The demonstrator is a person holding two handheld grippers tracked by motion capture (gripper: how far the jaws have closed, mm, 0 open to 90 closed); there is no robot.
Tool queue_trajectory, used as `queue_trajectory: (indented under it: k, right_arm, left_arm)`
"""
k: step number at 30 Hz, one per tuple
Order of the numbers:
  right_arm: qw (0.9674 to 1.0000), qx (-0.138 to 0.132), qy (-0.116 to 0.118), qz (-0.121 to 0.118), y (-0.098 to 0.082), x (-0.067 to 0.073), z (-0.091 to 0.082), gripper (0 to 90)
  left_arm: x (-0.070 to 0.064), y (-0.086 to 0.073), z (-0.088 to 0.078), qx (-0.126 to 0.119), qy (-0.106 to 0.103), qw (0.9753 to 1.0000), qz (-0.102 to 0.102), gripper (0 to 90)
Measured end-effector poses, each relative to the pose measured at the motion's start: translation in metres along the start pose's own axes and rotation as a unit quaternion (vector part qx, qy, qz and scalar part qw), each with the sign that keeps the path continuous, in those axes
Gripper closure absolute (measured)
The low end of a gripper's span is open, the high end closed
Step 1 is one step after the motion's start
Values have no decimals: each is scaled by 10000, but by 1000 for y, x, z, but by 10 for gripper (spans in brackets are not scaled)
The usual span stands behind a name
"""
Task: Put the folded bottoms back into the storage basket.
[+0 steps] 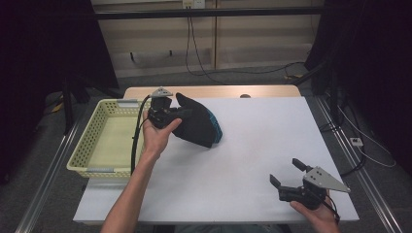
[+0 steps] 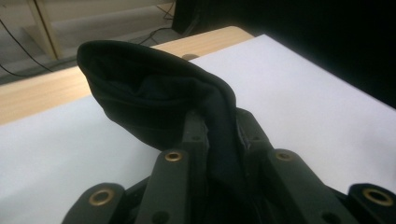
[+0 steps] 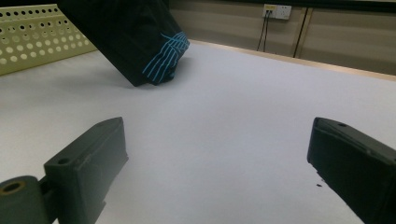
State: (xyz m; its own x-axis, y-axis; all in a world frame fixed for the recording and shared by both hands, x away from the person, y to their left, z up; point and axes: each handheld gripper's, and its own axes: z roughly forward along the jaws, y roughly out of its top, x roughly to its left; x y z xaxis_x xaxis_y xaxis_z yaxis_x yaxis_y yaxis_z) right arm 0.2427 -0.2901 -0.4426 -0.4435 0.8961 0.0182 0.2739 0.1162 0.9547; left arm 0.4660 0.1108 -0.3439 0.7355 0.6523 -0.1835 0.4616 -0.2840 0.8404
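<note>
A black sock (image 1: 195, 125) with turquoise stripes, a pale yellow basket (image 1: 92, 138), a white table (image 1: 243, 160).

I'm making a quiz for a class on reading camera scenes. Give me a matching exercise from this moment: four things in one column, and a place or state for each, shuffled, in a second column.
Things:
1. left tool
2. right tool
3. black garment
4. yellow basket

Places or states:
A. stands at the table's left edge, nothing visible inside
B. jaws wide apart, nothing between them
C. lifted at one end, its blue-striped end low by the white table
D. jaws closed on dark cloth

Pairs: 1-D, 2-B, 3-C, 4-A
</note>
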Motion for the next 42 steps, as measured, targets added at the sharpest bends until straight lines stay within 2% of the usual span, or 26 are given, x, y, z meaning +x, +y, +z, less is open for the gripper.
queue_trajectory:
  k: [2, 8, 18, 24, 31, 34, 36, 42]
  right_arm:
    - [10000, -7, -4, -11, 0, 0, 0, 44]
    - [10000, -1, -8, 2, 0, 0, 0, 43]
    - [10000, 2, -2, 6, 0, 0, 0, 44]
    - [10000, 6, 1, 7, 0, 0, 0, 43]
    - [10000, 15, 28, 21, 0, 0, 1, 43]
    - [10000, 12, 6, 8, 0, 0, 1, 42]
    - [10000, -1, 9, 5, 0, 1, 1, 42]
    - [10000, 30, -20, 1, 0, 1, 2, 42]
  left_arm:
    - [-4, 3, -3, -10, 42, 9999, 106, 772]
    - [-8, 9, -14, -109, 22, 9997, 223, 773]
    - [-3, 12, -27, -201, 205, 9993, 256, 773]
    - [-2, 14, -33, -282, 182, 9991, 268, 773]
    - [-5, 15, -43, -317, 284, 9988, 244, 772]
    - [-4, 16, -48, -334, 313, 9986, 267, 772]
    - [-4, 15, -53, -325, 403, 9982, 299, 773]
    - [0, 13, -69, -485, 389, 9976, 304, 773]
